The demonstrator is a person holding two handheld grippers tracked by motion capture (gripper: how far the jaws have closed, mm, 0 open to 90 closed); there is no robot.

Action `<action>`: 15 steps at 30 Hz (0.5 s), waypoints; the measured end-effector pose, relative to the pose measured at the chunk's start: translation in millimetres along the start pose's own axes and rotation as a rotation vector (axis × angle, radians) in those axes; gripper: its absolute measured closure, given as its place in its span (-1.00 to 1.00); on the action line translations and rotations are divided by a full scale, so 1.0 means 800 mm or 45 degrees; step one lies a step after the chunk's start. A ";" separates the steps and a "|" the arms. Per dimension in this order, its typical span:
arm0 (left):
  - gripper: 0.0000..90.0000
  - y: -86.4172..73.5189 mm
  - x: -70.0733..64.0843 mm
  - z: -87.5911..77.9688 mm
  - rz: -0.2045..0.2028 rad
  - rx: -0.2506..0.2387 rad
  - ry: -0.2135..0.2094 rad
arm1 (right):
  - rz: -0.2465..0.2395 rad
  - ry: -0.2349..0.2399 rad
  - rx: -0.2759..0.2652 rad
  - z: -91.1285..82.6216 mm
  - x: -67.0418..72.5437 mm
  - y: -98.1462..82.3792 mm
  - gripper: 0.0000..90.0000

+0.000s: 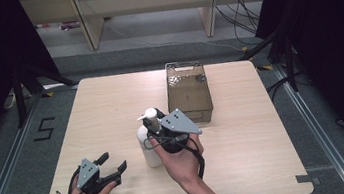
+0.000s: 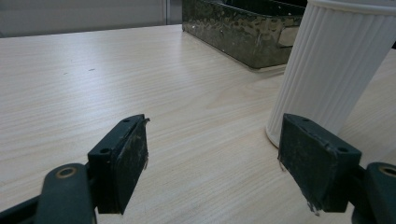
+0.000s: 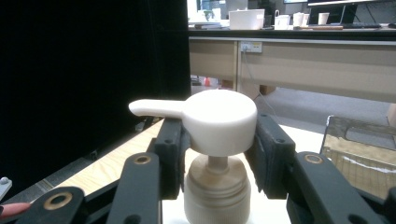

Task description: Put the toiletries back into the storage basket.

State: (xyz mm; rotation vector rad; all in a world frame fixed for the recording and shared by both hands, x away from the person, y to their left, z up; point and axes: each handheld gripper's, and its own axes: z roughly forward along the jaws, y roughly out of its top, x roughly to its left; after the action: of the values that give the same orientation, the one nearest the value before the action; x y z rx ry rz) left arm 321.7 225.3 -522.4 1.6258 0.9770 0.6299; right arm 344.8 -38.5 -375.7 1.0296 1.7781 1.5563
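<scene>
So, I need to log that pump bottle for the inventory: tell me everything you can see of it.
The pump bottle is white, apparently plastic, with a vertically ribbed body, a round collar and a pump head whose spout points off to the person's left. It stands upright on the wooden table, near the middle, in front of the translucent brown bin. The right tongs sit on either side of the pump head, seemingly clamping it. The open left tongs rest close by, not touching.

light: even, overhead | shadows: soft, short | surroundings: dark | focus: near jaws slightly soft | glare: none
</scene>
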 end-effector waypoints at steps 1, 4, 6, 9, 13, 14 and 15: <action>-0.48 0.000 0.000 0.000 0.000 0.001 0.000 | 0.011 -0.009 0.004 -0.001 0.000 0.000 0.34; -0.48 0.000 0.000 0.000 0.000 0.000 0.000 | 0.018 -0.007 0.001 -0.002 -0.005 0.002 0.34; -0.49 0.000 0.000 0.000 -0.005 -0.003 0.002 | 0.032 -0.003 -0.008 -0.004 -0.006 0.004 0.34; -0.49 0.000 0.001 0.000 -0.002 -0.014 0.003 | 0.012 -0.010 -0.018 -0.007 -0.008 0.009 0.34; -0.48 0.000 0.001 0.001 0.000 -0.016 0.004 | 0.007 -0.042 -0.027 -0.012 -0.010 0.013 0.34; -0.48 0.001 0.001 0.002 0.005 -0.012 0.007 | 0.020 -0.033 -0.040 -0.015 -0.013 0.017 0.34; -0.48 0.001 0.001 0.002 0.005 -0.012 0.007 | 0.020 -0.033 -0.040 -0.015 -0.013 0.017 0.34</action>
State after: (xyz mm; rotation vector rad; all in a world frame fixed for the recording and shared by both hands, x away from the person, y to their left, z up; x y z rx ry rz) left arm 323.4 225.3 -522.3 1.6187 0.9736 0.6412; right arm 343.2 -53.4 -361.0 1.0465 1.7271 1.5688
